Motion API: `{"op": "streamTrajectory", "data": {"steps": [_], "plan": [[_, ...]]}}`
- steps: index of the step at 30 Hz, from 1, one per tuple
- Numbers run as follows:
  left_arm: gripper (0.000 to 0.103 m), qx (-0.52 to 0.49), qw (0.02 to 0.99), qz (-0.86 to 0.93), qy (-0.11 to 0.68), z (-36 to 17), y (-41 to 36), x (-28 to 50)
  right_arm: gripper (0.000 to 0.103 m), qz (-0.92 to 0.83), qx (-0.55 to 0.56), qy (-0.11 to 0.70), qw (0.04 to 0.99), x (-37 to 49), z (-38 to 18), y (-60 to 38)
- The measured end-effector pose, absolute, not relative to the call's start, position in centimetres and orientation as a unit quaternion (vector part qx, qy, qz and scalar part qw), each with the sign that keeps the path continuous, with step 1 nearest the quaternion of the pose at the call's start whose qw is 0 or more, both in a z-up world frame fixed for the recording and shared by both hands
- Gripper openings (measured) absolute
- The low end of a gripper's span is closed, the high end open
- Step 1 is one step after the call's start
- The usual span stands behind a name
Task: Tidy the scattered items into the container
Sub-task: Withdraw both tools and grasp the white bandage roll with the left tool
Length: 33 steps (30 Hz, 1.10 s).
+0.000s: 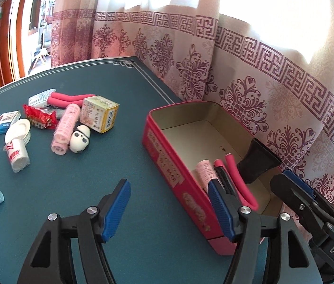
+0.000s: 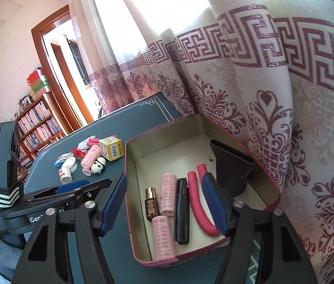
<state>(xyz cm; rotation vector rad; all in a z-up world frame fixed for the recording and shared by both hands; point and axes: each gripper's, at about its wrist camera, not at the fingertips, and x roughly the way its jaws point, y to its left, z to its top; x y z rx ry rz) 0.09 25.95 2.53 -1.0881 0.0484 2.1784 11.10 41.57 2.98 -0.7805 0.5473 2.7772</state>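
With left gripper [image 1: 169,209] and right gripper [image 2: 164,203] both spread and empty at the red tin [image 1: 178,165], reach for the pile: pink hair roller [image 1: 64,130] on table [image 1: 72,189]; pinch across its middle.

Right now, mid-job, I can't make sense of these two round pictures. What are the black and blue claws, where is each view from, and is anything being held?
The claws are two hand-held grippers; each carries a fisheye camera looking along its fingers. One view shows the left gripper over the blue table, the other the right gripper over the red tin. Both are open and hold nothing. In the tin lie pink rollers, a small bottle and a black nozzle. Still outside it: a yellow box, a panda figure and some packets.
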Motion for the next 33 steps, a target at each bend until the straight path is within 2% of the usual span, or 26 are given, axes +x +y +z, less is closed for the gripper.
{"op": "streamTrajectory", "data": {"steps": [18,33], "plan": [[0.069,-0.422,0.181,0.887,-0.056,0.7,13.4,-8.5,0.071,0.943,-0.299,0.140,0.039,7.6,2.4,34.3],[0.069,-0.452,0.137,0.880,-0.052,-2.4,12.5,-15.6,0.071,0.934,-0.340,0.114,0.000,3.6,0.5,30.8]]}}
